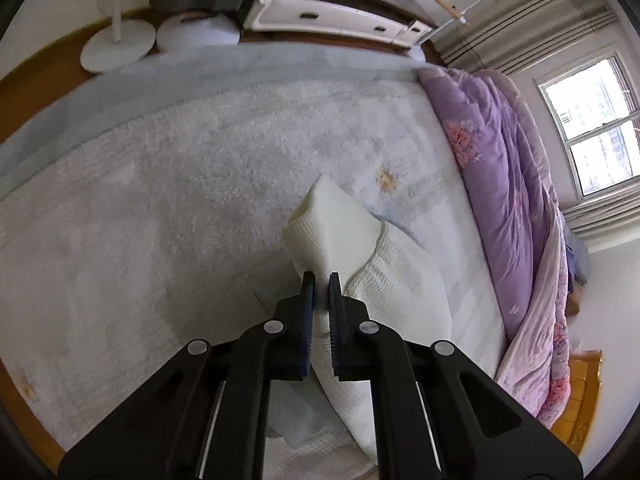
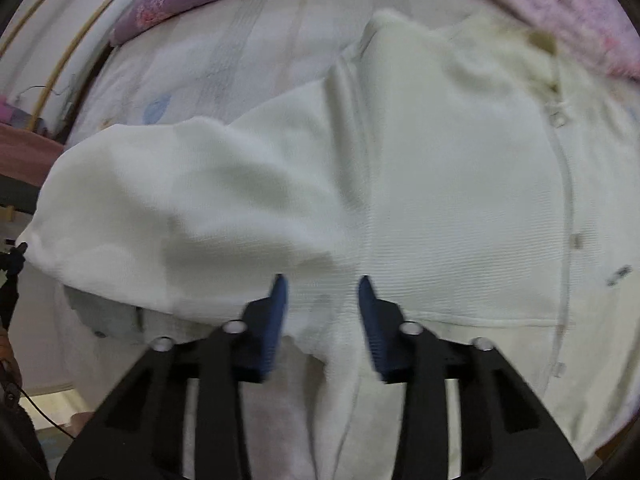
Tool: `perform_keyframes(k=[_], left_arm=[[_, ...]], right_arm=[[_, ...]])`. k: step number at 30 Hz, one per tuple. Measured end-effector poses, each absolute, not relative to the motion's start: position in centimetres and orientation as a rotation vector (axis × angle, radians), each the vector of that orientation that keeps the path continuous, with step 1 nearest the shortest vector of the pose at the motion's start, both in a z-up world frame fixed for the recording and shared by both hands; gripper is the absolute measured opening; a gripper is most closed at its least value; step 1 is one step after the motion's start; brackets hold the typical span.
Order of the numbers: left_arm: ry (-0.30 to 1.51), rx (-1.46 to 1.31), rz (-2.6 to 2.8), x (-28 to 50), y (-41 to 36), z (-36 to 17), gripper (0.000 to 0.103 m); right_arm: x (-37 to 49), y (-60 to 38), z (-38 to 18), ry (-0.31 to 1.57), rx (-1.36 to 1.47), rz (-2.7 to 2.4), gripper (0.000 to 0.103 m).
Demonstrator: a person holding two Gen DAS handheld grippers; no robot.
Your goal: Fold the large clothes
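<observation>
Bed (image 1: pixel 160 200), left tongs (image 1: pixel 322 278) gripping sleeve (image 1: pixel 332 224), seemingly lengthwise

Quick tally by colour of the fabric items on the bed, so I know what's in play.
White: 2, the white ribbed knit garment pinched in the left gripper, and the white fluffy blanket.
Purple: 1, the purple floral quilt.
Total: 3.

A home bedroom. A wide bed (image 1: pixel 168 208) covered in a pale fleecy sheet fills most of the left wrist view, with a rolled purple floral quilt (image 1: pixel 496 184) along its right side. Beyond the far edge stand white drawers (image 1: pixel 324 20) on a wooden floor (a round white lamp base (image 1: pixel 116 46) too), and a curtained window (image 1: pixel 596 128) lights the right wall.
</observation>
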State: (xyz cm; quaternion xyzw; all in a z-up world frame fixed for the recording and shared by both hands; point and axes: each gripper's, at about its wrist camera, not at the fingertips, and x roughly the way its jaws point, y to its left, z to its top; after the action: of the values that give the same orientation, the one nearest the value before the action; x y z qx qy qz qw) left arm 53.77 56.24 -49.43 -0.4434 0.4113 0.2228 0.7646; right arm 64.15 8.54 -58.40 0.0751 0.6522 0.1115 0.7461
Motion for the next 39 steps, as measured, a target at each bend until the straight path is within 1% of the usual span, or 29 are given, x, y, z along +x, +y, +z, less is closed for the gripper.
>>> perform_keyframes(k=[1,3,5,7,10,13,16,19,23,24,25,30,33,35,39], left_arm=[[0.871,-0.945,0.472,53.9,55.6,-48.5,0.006],[0.819,-0.915,0.431,54.0,54.0,-45.6,0.006],[0.771,-0.899,0.383,53.5,52.4,-42.8,0.006],[0.754,-0.867,0.328,53.5,50.1,-40.2,0.006],[0.732,-0.780,0.259,54.4,45.8,-36.8,0.006],[0.706,-0.725,0.150,56.2,39.7,-33.9,0.006],[0.718,-0.700,0.027,58.8,32.1,-33.2,0.006],[0.770,-0.646,-0.055,61.5,23.9,-34.4,0.006],[0.864,-0.580,-0.153,64.7,11.9,-38.6,0.006],[0.898,-0.562,-0.183,65.5,8.4,-40.0,0.006],[0.924,-0.557,-0.206,66.0,6.0,-41.1,0.006],[1.037,-0.364,-0.236,68.2,-7.2,-47.0,0.006],[1.116,-0.274,-0.263,68.3,-13.7,-50.9,0.006],[1.151,-0.246,-0.287,67.9,-16.4,-52.8,0.006],[1.175,-0.224,-0.359,67.7,-21.4,-54.4,0.006]], right_arm=[[64.2,8.6,-59.0,1.440,0.176,0.257,0.013],[64.4,8.6,-61.2,1.495,0.216,0.272,0.008],[64.3,8.9,-64.0,1.593,0.299,0.332,0.007],[64.2,9.3,-65.3,1.623,0.306,0.363,0.007],[64.3,7.9,-64.3,1.593,0.367,0.413,0.007],[64.1,4.0,-60.8,1.494,0.427,0.455,0.007],[63.9,-2.5,-57.6,1.403,0.469,0.445,0.007],[63.5,-10.3,-54.7,1.313,0.492,0.384,0.007],[62.1,-21.7,-52.2,1.229,0.523,0.255,0.007],[61.6,-24.7,-51.8,1.210,0.536,0.216,0.007],[61.2,-26.5,-51.8,1.196,0.544,0.192,0.010],[58.6,-39.5,-51.2,1.107,0.587,0.034,0.010],[56.8,-44.9,-51.4,1.069,0.620,-0.063,0.010],[55.4,-48.4,-51.3,1.046,0.647,-0.122,0.010],[53.2,-54.0,-51.4,0.991,0.681,-0.224,0.010]])
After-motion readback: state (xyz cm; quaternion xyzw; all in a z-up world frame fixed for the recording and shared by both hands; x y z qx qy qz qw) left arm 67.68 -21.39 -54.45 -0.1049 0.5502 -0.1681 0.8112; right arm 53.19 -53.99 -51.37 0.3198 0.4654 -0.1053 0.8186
